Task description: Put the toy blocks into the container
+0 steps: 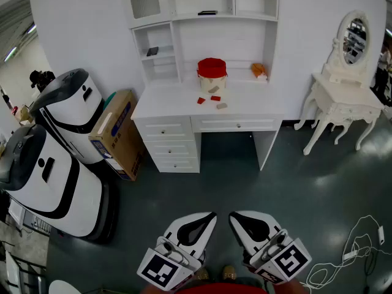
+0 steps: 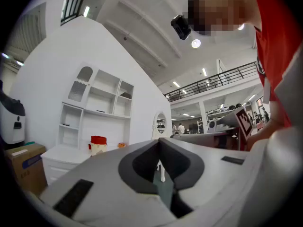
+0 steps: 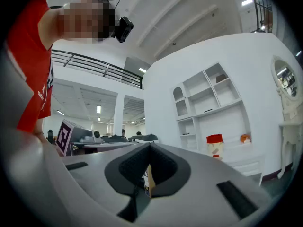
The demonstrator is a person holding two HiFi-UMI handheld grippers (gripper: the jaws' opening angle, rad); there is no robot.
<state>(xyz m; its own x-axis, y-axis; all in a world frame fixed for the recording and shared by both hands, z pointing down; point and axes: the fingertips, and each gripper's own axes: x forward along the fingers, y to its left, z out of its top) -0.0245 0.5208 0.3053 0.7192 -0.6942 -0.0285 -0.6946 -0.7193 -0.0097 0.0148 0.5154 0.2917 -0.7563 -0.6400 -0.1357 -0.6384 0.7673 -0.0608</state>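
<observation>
Since both grippers sit well short of the container (image 1: 212, 73), the step in hand looks like the approach, with nothing picked up yet. The left gripper (image 1: 210, 216) has its fingers pressed together on nothing, and the right gripper (image 1: 234, 218) likewise shows its fingers closed and empty. On the white surface (image 1: 257, 108), three toy blocks lie just in front of the container: a red block (image 1: 201, 100) towards its left, a second red block (image 1: 215, 97) nearest its base, and a beige block (image 1: 222, 106) a little farther out. An orange object (image 1: 259, 70) rests to the container's right and may be another toy; it is too small to tell. To do this well, I would walk in until the container is close, then spread the fingers before descending. I would take one block at a time, starting with the outermost so the container is not knocked. Whether its red top is a lid or an open rim is unclear, so check that first.
</observation>
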